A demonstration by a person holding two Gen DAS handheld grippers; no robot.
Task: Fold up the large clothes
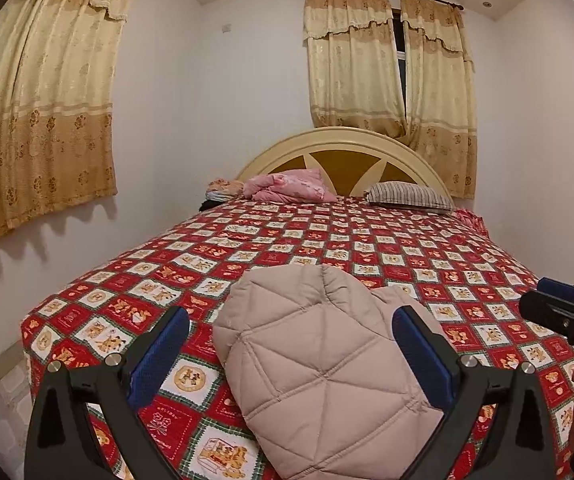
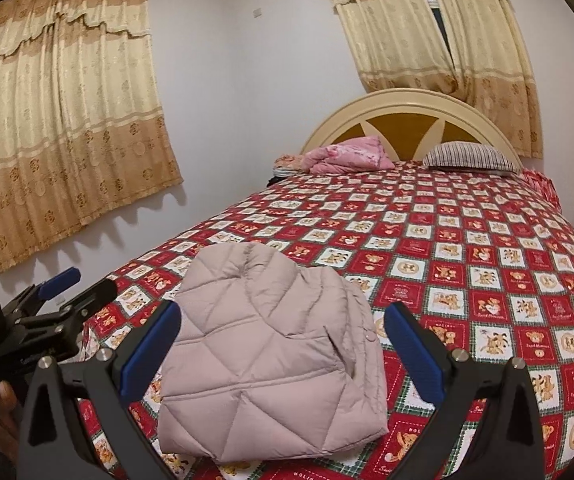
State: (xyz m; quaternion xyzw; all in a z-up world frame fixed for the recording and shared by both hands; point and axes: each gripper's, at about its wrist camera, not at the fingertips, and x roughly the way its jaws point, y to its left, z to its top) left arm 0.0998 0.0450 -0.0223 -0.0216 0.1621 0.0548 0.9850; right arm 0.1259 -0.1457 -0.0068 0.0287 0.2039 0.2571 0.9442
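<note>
— Quilted, dusty-pink puffer jacket (image 1: pixel 319 364): one, already a compact bundle on the bedspread (image 1: pixel 427 248), straight ahead of both tools.
— Grippers?
— Two: left gripper (image 1: pixel 291 344) and right gripper (image 2: pixel 281 340), each spread wide, holding nothing.
— Step?
— Folding looks finished; next, probably press flat or clear it.
— Else?
— Two pillows: pink pillow (image 1: pixel 291 186), striped pillow (image 1: pixel 409 197), far ahead.
</note>
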